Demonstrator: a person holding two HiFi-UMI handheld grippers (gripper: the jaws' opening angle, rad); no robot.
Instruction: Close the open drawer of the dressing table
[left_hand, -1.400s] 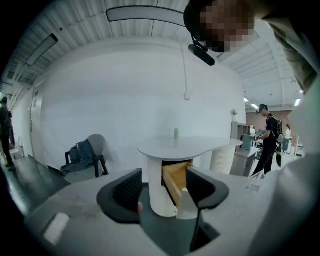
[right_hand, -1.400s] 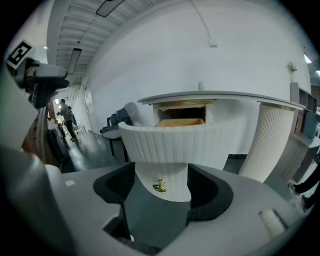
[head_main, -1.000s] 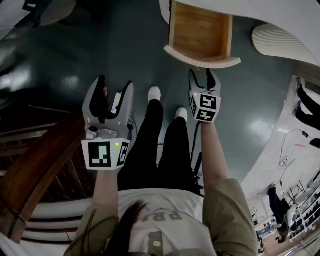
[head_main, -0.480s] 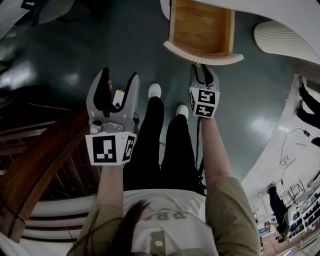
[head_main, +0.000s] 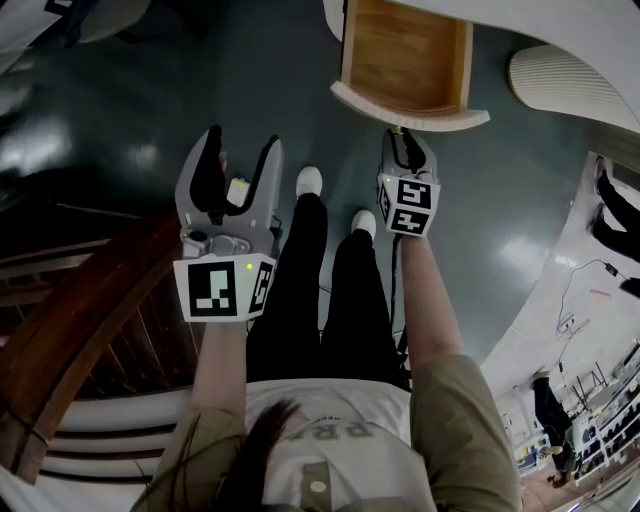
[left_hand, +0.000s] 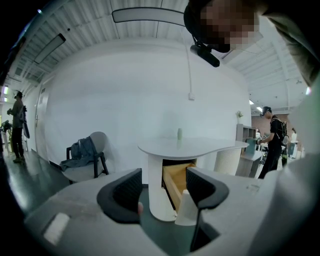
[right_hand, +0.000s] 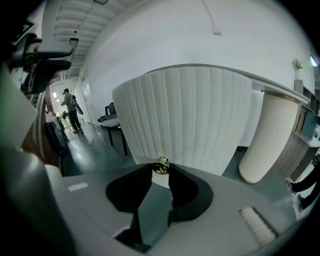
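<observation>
The left gripper (head_main: 240, 150) hangs spread and empty; the right gripper (right_hand: 160, 172), whose jaws have just been closing, pinches the small round brass knob (right_hand: 160, 165). This knob sits on the white ribbed front of the open wooden drawer (head_main: 405, 60), which is pulled out of the white dressing table (left_hand: 192, 146). I judge the drawer stiff and easy to slide, but the knob small and slippery, so a straight push through it seems best.

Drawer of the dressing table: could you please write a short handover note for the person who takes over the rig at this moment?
Right hand-held gripper: its jaws have just been closing and now pinch the brass knob of the drawer.
Left hand-held gripper: open, empty, held away from the drawer.
Drawer: pulled out of the dressing table, bare wooden inside showing.
Done: knob gripped.
Left: push the drawer fully in, then let go of the knob.
</observation>
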